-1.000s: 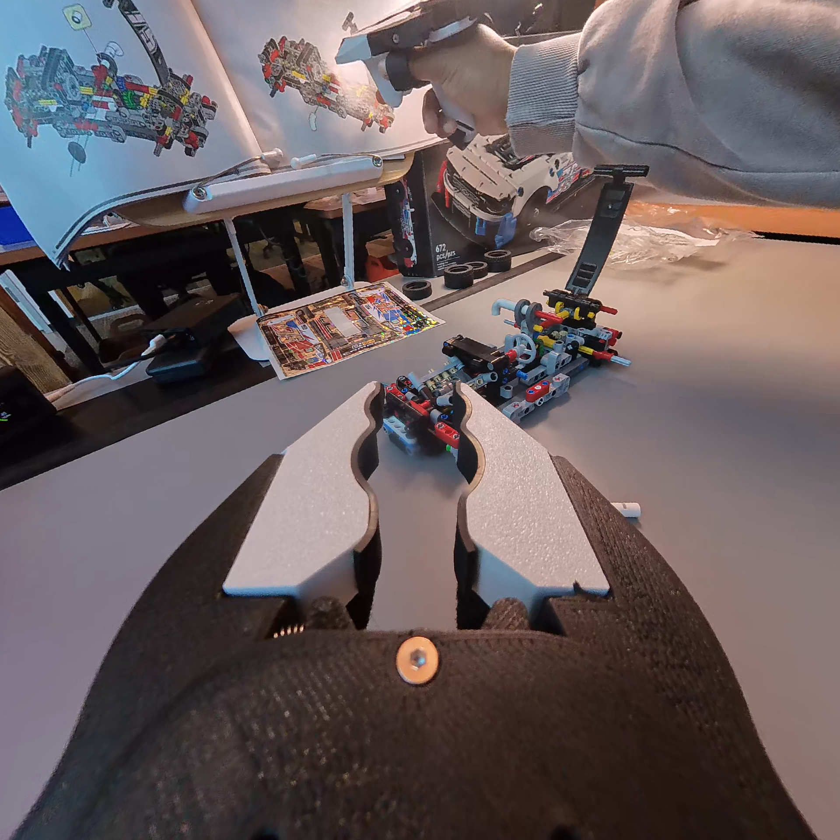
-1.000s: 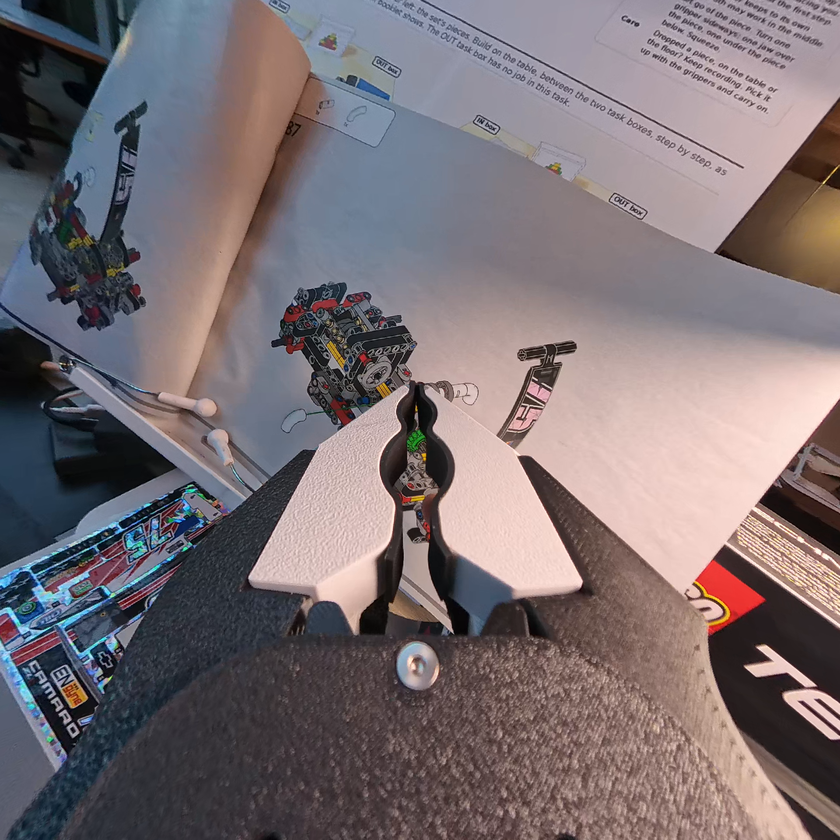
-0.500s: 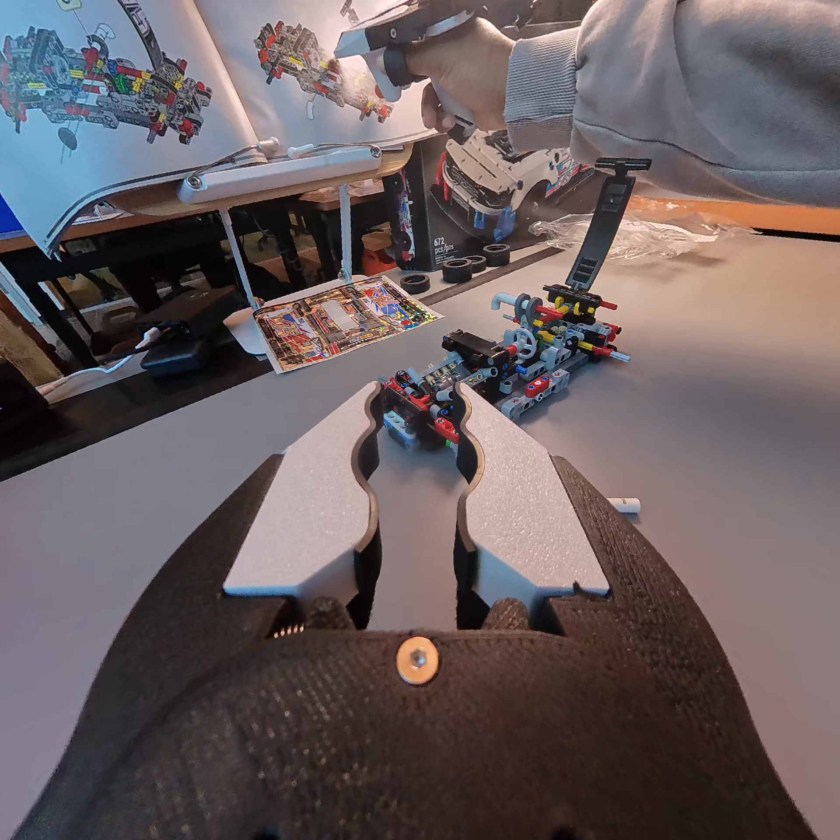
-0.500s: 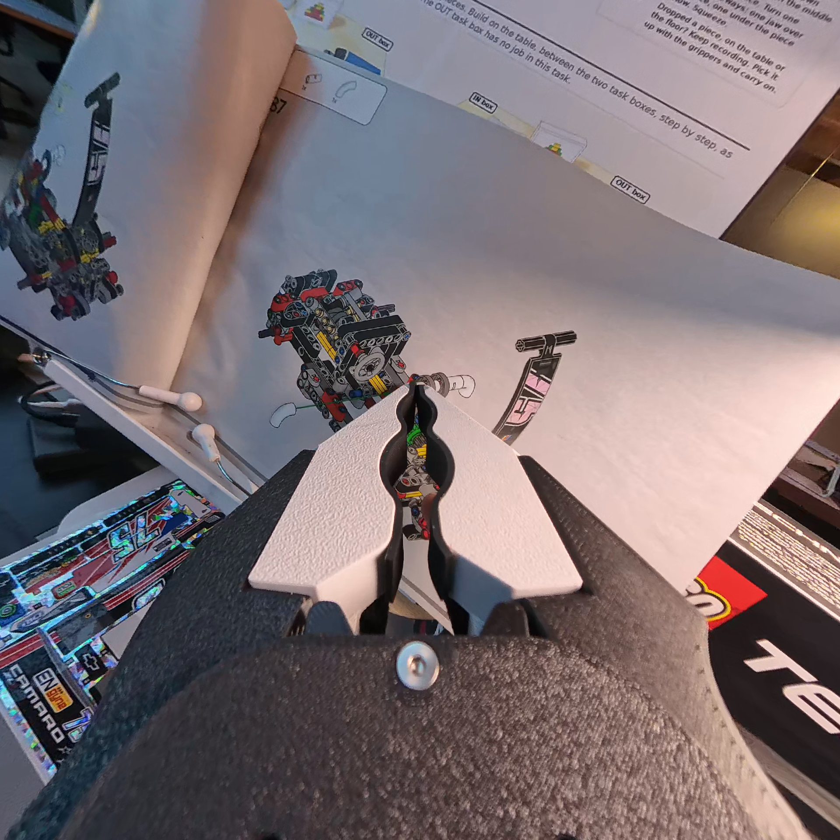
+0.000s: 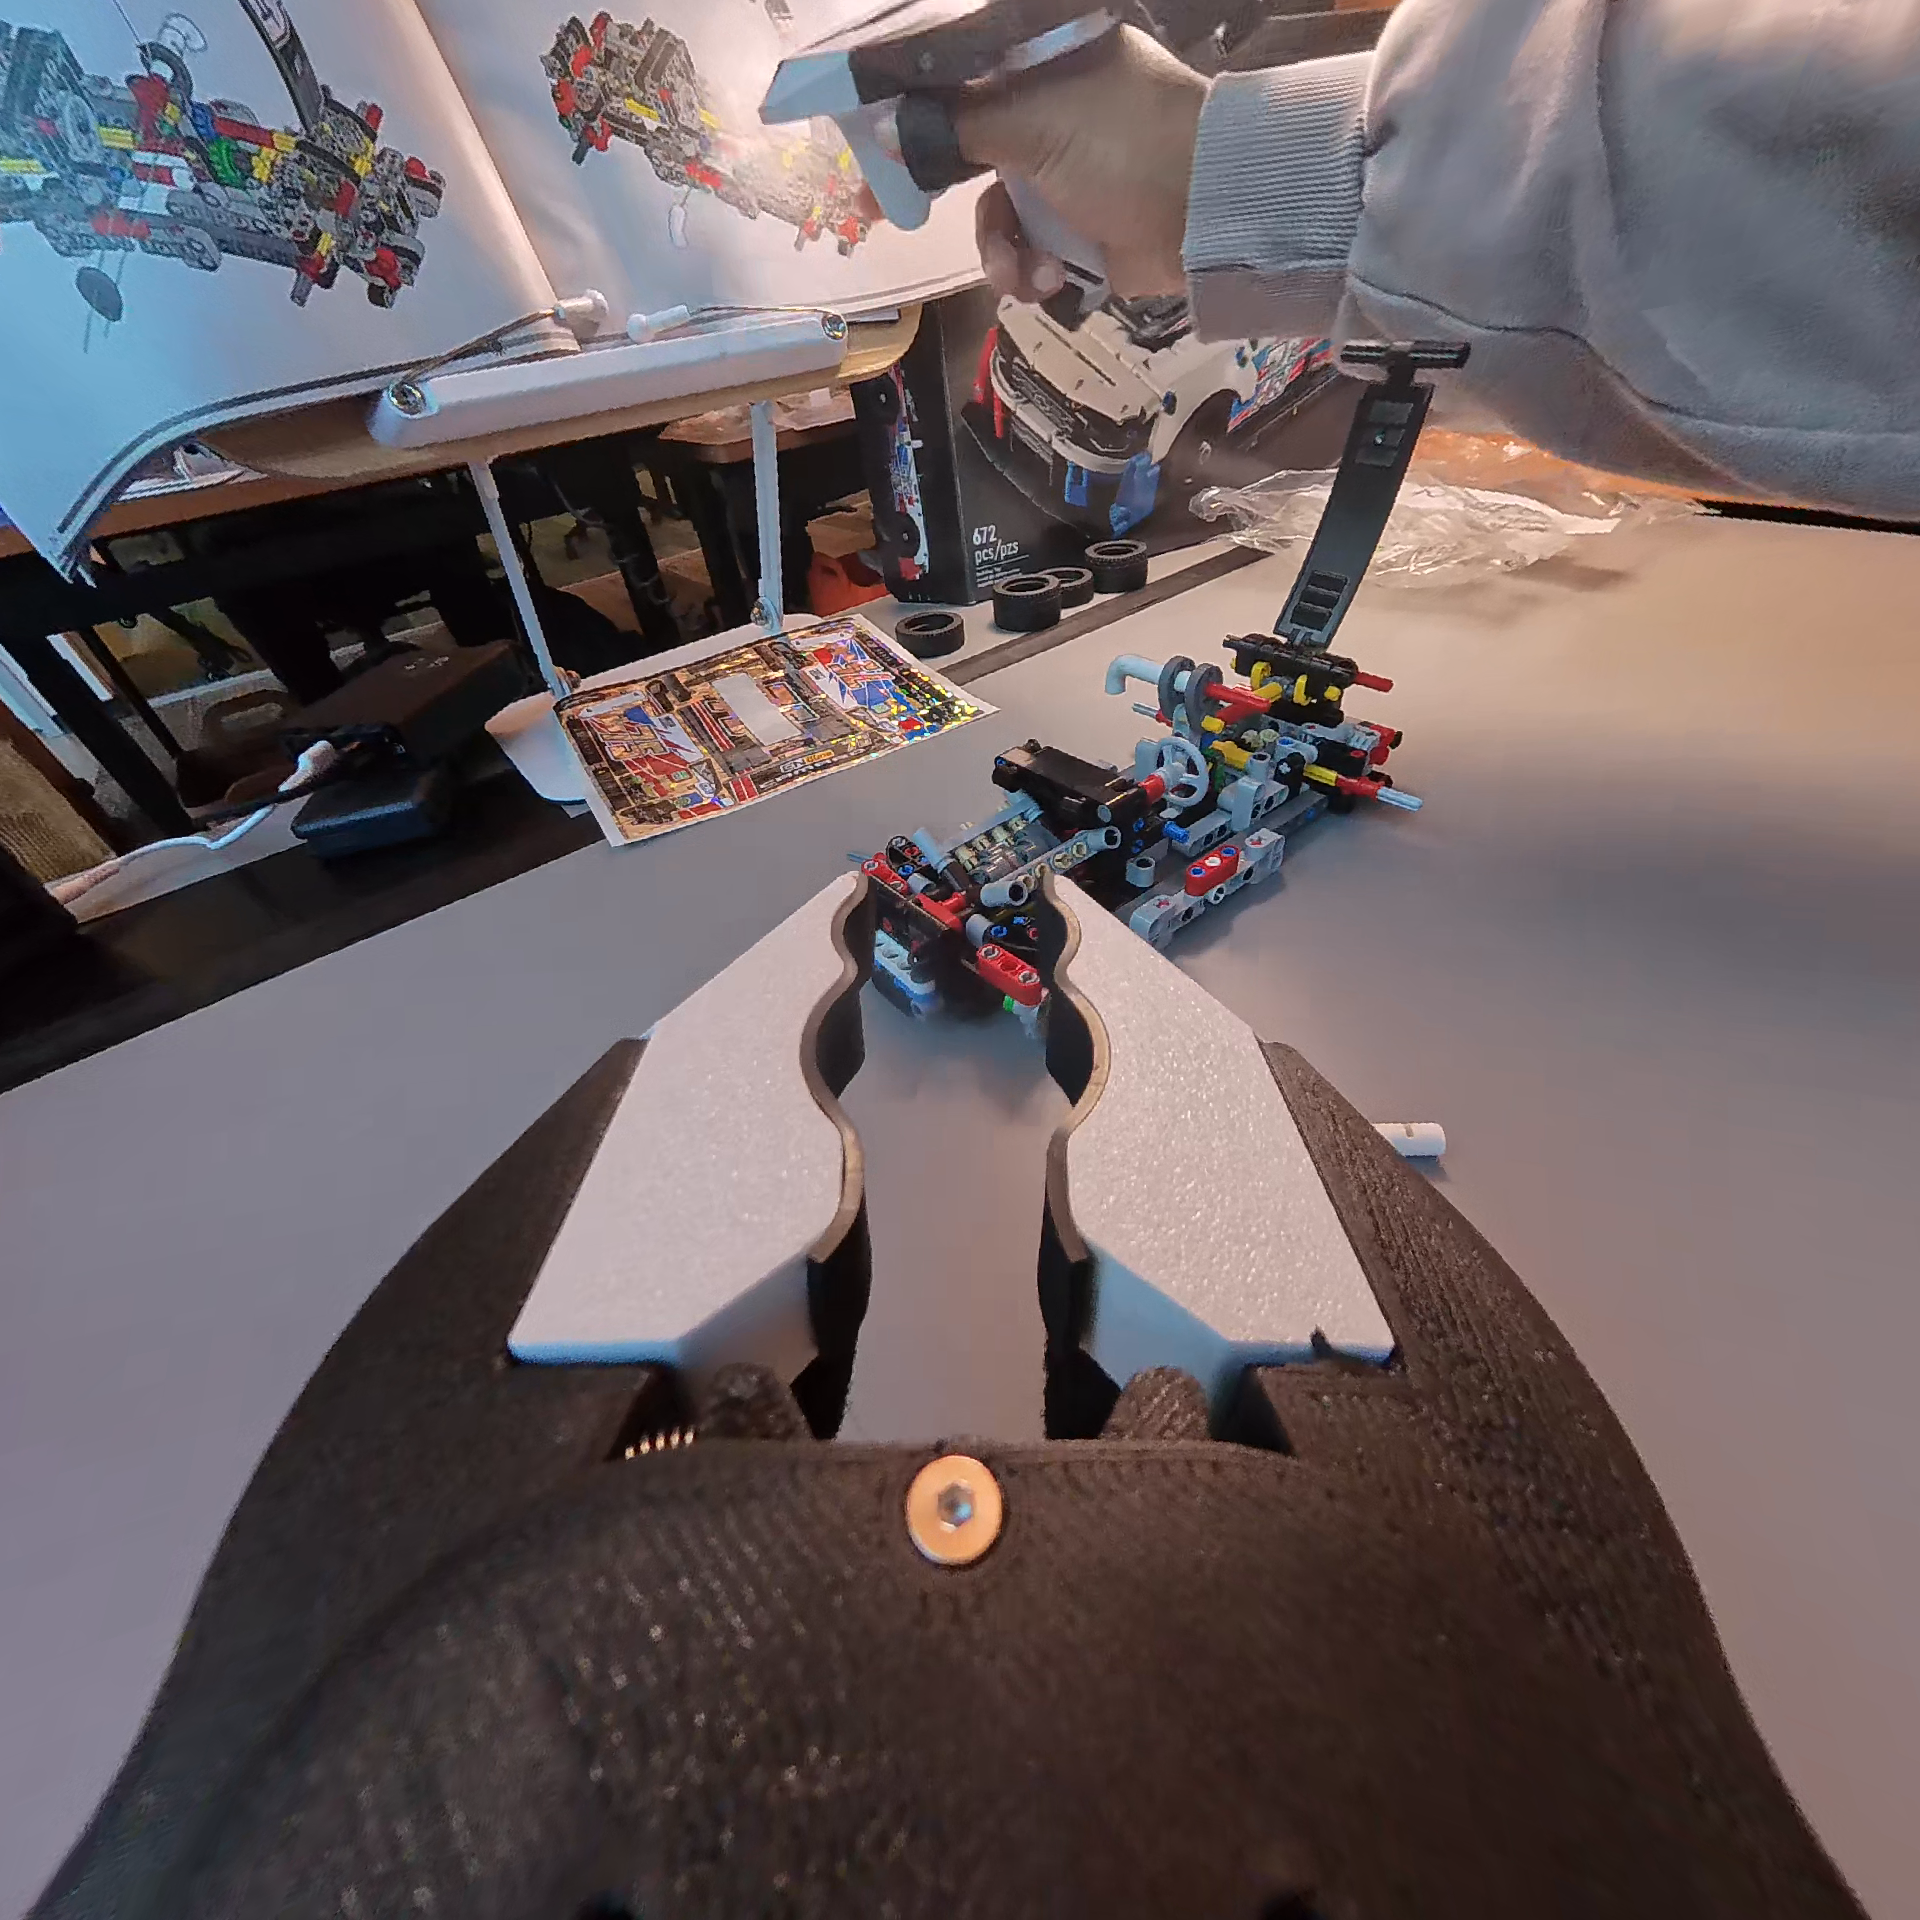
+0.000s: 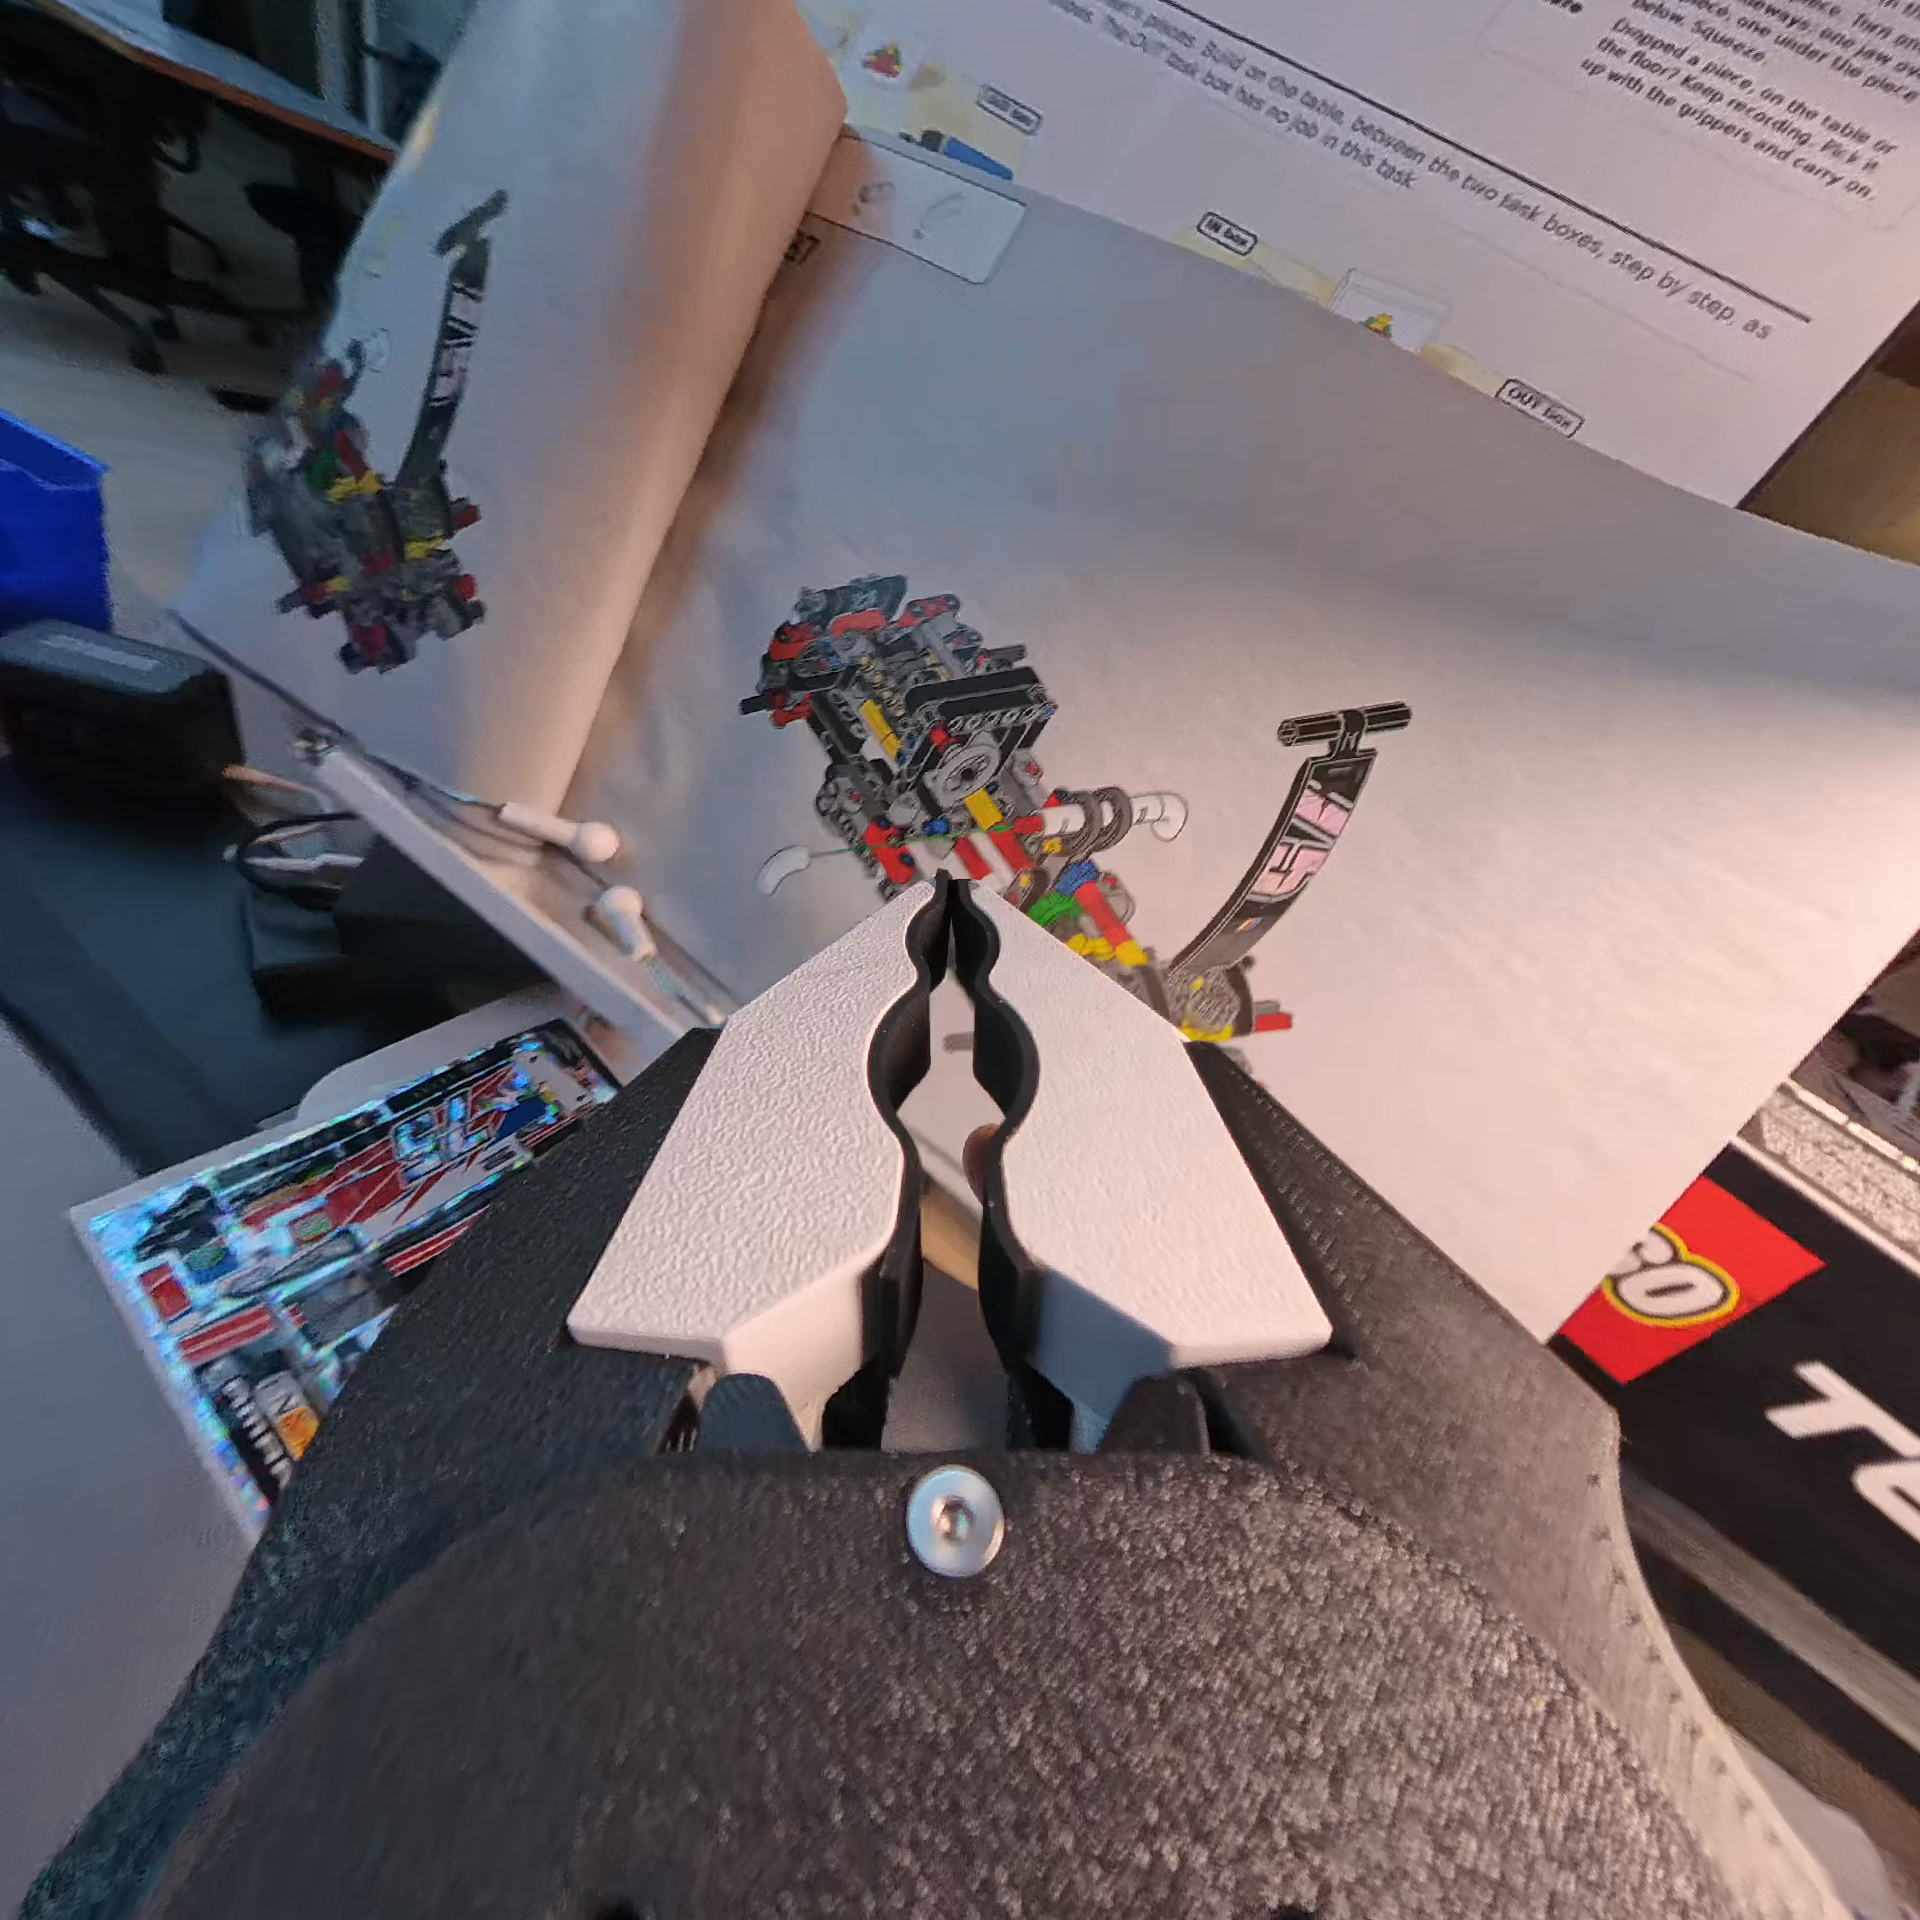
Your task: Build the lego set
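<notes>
Left gripper [image 5: 951, 914] low over the counter [image 5: 1558, 1039], fingers [image 5: 727, 1122] spread, nothing held; tips flank the near end of the lego car frame [image 5: 1132, 821], contact unclear. Frame lies flat on the counter around mid-surface, long axis running from the fingers diagonally away toward the far right; black curved strip [image 5: 1351, 488] stands up from its far end, leaning right. Small white pin [image 5: 1411, 1135] loose on the counter just right of the left gripper. Sticker sheet [image 5: 769, 727] flat near the far left edge; four black tyres [image 5: 1039, 597] at the far edge before the black set box [image 5: 1039, 447]; clear plastic bag [image 5: 1455, 520] toward the far right.

Right gripper [image 6: 951, 894] raised off the counter, fingers [image 6: 769, 1143] pressed together at the tips, holding nothing, pointing at the open instruction booklet [image 6: 1351, 623] on its white stand [image 5: 623, 374]. In the left wrist view a hand [image 5: 1081, 177] in a grey sleeve [image 5: 1610, 229] holds it in front of the booklet.
</notes>
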{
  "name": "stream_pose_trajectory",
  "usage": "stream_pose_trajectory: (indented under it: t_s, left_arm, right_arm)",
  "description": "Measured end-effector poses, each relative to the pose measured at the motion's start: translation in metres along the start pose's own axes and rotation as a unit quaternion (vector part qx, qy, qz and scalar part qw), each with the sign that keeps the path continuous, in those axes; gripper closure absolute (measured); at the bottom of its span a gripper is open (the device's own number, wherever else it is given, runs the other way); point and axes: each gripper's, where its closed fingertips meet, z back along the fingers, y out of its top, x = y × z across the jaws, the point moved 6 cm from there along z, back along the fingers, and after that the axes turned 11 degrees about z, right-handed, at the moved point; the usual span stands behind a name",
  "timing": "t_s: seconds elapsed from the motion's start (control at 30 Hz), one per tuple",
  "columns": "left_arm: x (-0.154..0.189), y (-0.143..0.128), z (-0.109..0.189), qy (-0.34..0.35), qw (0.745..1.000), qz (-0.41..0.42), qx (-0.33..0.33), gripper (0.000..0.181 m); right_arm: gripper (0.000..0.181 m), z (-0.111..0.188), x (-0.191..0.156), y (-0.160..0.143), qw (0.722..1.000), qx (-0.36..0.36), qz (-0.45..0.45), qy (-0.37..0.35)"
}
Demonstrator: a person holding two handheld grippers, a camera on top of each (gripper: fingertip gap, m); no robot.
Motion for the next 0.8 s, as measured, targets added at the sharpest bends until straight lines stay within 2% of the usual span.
stream_pose_trajectory:
  t_s: [0.1,0.23,0.37,0.47,0.53,0.6,0.73,0.8]
  left_arm:
    - [0.003,0.003,0.003,-0.004,1.0,-0.004,0.006,0.152]
    - [0.009,0.005,0.005,-0.018,1.0,-0.007,0.008,0.152]
    - [0.019,0.003,0.003,-0.044,0.999,-0.007,-0.006,0.153]
    - [0.027,-0.003,-0.002,-0.06,0.998,-0.004,-0.024,0.153]
    - [0.032,-0.008,-0.007,-0.068,0.997,-0.006,-0.037,0.153]
    - [0.037,-0.012,-0.012,-0.079,0.996,-0.005,-0.048,0.153]
    - [0.046,-0.019,-0.015,-0.091,0.993,-0.001,-0.069,0.153]
    - [0.049,-0.021,-0.014,-0.09,0.993,-0.005,-0.077,0.153]
  right_arm:
    - [0.181,0.038,-0.011,-0.012,0.999,0.007,-0.009,0.036]
    - [0.177,0.12,-0.006,-0.03,0.993,0.054,-0.081,0.064]
    - [0.148,0.208,-0.014,-0.067,0.981,0.04,-0.159,0.101]
    - [0.136,0.257,-0.054,-0.098,0.981,-0.004,-0.125,0.145]
    - [0.121,0.271,-0.093,-0.117,0.973,-0.044,-0.079,0.212]
    - [0.11,0.271,-0.124,-0.132,0.957,-0.074,-0.054,0.275]
    - [0.11,0.239,-0.135,-0.138,0.94,-0.087,-0.04,0.327]
    - [0.103,0.222,-0.138,-0.137,0.928,-0.092,-0.043,0.358]
